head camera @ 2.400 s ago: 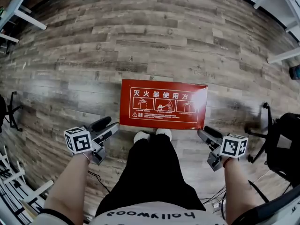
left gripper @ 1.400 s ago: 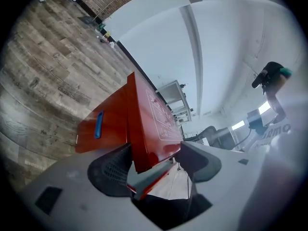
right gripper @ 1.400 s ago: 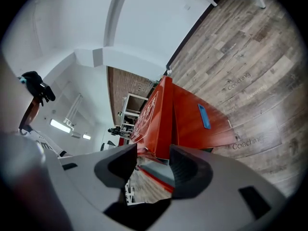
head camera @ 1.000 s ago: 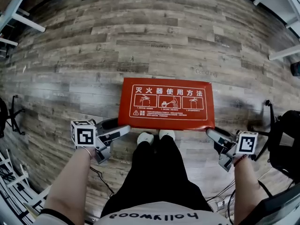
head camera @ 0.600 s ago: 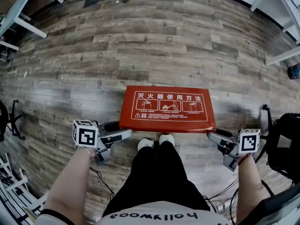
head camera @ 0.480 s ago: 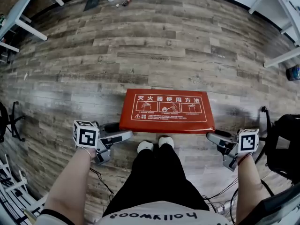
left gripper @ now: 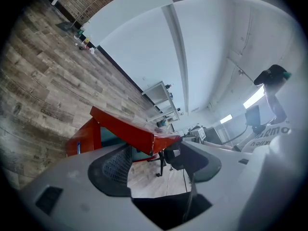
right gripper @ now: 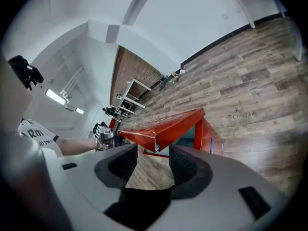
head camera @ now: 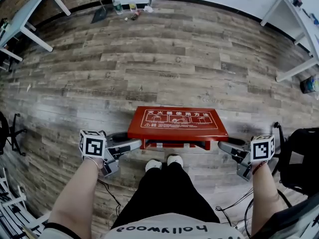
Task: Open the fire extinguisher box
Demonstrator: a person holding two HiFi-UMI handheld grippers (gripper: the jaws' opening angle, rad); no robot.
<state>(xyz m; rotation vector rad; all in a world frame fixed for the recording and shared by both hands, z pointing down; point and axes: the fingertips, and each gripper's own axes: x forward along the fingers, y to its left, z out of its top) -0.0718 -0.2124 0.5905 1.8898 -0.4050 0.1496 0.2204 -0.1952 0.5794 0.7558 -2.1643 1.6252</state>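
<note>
The red fire extinguisher box (head camera: pixel 174 145) stands on the wood floor in front of my feet. Its lid (head camera: pixel 177 121), printed with white instructions, is tilted up at the front, showing a gap beneath. My left gripper (head camera: pixel 133 143) sits at the lid's front left corner and my right gripper (head camera: pixel 223 146) at the front right corner. In the left gripper view the lid's corner (left gripper: pixel 144 134) lies between the spread fingers of the left gripper (left gripper: pixel 154 160). In the right gripper view the lid (right gripper: pixel 163 126) likewise sits between the parted fingers of the right gripper (right gripper: pixel 150 162), above the box's side wall (right gripper: pixel 208 131).
A black office chair (head camera: pixel 299 156) stands close at the right and another chair's base (head camera: pixel 7 128) at the left. White table legs (head camera: pixel 32 31) and bottles (head camera: pixel 117 6) are at the back left, a white desk (head camera: pixel 294 29) at the back right. Cables (head camera: pixel 107 188) trail by my feet.
The lid has swung up from lying flat to steeply tilted. Both grippers moved in to its front corners and rose with it.
</note>
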